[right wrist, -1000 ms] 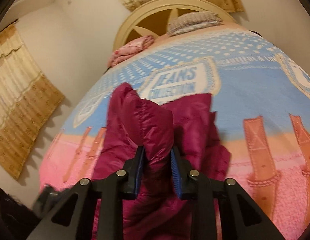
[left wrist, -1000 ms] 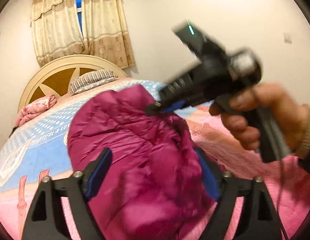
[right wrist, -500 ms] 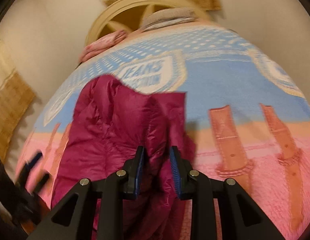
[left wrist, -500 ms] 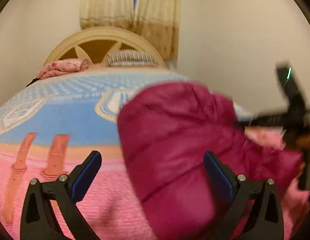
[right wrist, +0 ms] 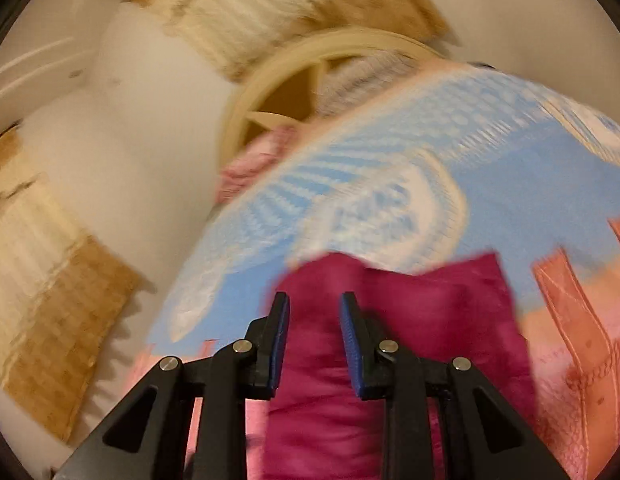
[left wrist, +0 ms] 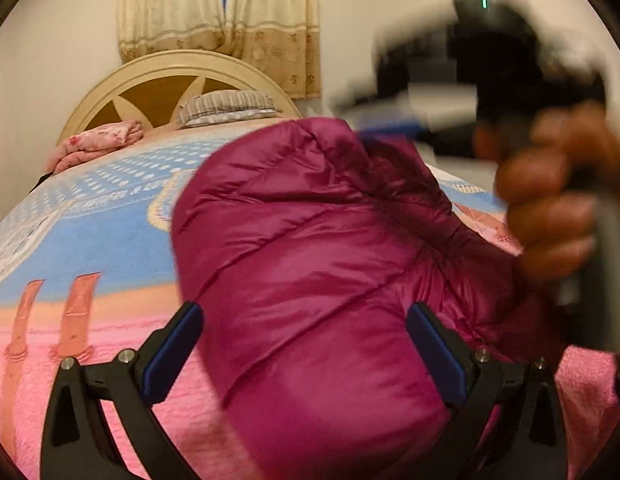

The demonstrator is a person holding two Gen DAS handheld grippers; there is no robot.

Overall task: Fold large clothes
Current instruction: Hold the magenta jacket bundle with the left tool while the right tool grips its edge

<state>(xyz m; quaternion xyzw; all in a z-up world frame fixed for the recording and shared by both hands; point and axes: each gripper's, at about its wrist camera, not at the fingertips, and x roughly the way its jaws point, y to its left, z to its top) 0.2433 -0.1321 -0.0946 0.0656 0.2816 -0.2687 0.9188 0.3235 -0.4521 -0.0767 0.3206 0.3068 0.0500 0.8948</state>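
Note:
A magenta puffer jacket (left wrist: 310,248) lies bunched on the bed's blue and pink blanket (left wrist: 89,240). My left gripper (left wrist: 301,344) stands wide open around its near end: the left pad is clear of the fabric and the right pad sits beside it. In the right wrist view my right gripper (right wrist: 314,336) is shut on a fold of the jacket (right wrist: 442,320). From the left wrist view the right gripper (left wrist: 386,130) is blurred, held by a hand (left wrist: 550,208), and pinches the jacket's raised top edge.
At the head of the bed stand a cream headboard (left wrist: 169,76), a striped pillow (left wrist: 225,108) and a folded pink quilt (left wrist: 97,144). Beige curtains (left wrist: 217,20) hang behind. Another curtain (right wrist: 41,300) hangs on the left wall. Bare blanket lies left of the jacket.
The left jaws spread wider and let go of the jacket. The right gripper, still holding its fold, swung up at the right of the left view, and its own view rolled.

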